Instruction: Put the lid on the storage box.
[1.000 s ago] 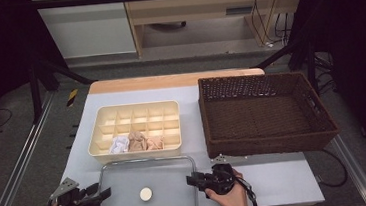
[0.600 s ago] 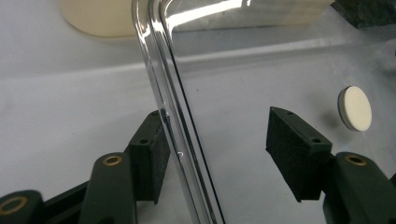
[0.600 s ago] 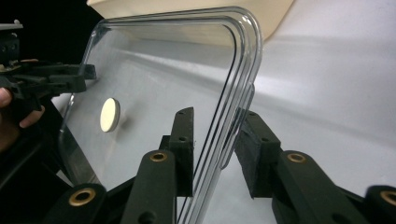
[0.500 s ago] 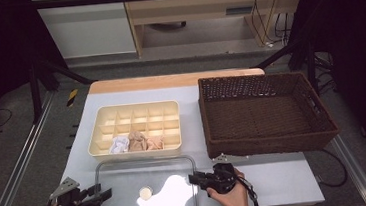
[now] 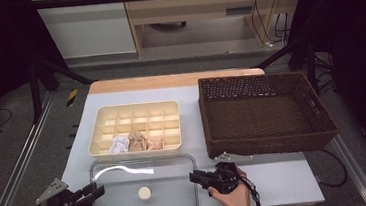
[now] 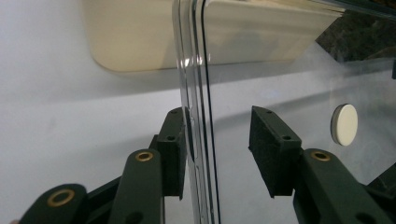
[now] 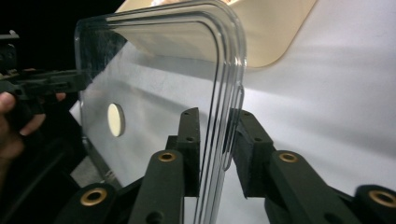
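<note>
High view: cream divided tray [image 5: 135, 122] on the worktop [image 5: 287, 174] holds crumpled cloths [image 5: 135, 142] in its near compartments; the wicker basket [image 5: 264, 113] alongside lies empty. Left gripper view: left hand-held gripper [image 6: 217, 151], jaws apart, straddles the clear lid's [image 6: 198, 70] edge. Right gripper view: right hand-held gripper [image 7: 217, 154], nearly closed around the lid's rim, white knob [image 7: 116, 120] beyond

Between your two grippers, a clear plastic lid [image 5: 143, 192] filled the near strip of table [image 5: 278, 185], its left edge sitting between the open jaws of your left gripper [image 5: 94, 192] and its right edge between the close-set jaws of your right gripper [image 5: 196, 176]. Just beyond it, a cream divided tray [image 5: 134, 112] blocked the way forward. A brown wicker basket [image 5: 269, 140] walled off the right. Bare table lay left of the tray.
</note>
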